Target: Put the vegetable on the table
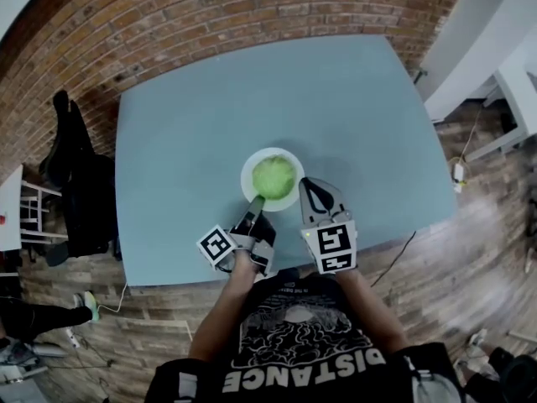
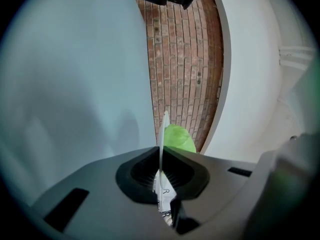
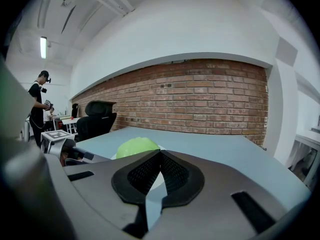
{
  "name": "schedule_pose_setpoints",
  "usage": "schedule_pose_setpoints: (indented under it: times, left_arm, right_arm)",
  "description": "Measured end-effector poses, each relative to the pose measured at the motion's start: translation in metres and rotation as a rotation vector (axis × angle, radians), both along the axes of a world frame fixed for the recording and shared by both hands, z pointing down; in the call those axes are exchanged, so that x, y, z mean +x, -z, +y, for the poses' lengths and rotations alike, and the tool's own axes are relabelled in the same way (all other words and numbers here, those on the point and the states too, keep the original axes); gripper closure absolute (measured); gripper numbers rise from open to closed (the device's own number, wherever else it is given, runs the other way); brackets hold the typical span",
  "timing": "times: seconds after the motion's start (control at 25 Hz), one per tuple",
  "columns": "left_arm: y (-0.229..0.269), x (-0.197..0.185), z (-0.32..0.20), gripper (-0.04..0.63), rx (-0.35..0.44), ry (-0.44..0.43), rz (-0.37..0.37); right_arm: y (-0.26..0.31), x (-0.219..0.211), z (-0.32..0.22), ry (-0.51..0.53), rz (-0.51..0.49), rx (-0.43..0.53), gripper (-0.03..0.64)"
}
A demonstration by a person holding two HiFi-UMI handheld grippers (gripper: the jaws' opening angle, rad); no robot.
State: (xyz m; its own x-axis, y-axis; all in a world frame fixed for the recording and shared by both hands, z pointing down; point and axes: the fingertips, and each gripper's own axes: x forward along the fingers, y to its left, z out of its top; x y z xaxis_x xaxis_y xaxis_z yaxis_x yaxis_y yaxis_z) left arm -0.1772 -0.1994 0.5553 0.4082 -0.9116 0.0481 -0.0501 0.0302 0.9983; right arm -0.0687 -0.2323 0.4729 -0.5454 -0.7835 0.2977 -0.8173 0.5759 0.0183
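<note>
Round, pale-green vegetable (image 1: 273, 175) on a white plate (image 1: 249, 168)

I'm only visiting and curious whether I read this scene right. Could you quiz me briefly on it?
1. True or false: the green vegetable lies on the white plate.
2. What does the left gripper clamp? A the plate's rim; B the vegetable; C nothing.
3. Fill in: the jaws of the empty right gripper are ___ (open or shut).
Key: 1 true; 2 A; 3 shut.
</note>
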Motion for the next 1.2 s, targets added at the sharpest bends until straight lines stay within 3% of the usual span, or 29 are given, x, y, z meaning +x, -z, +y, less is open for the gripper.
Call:
schedule_pose_setpoints:
  times: [0.44, 1.2]
  left_arm:
    - [-0.036, -0.003, -0.003, 0.583, -0.085, -0.085, -0.074]
    - [-0.071, 0.002, -0.013, 0.574, -0.192, -0.132, -0.136]
  right_arm:
    - [-0.015, -0.003, 0.002, -0.050, 0.014, -0.028, 0.609]
    - [-0.024, 0.003, -0.005, -0.061, 0.038, -0.053, 0.609]
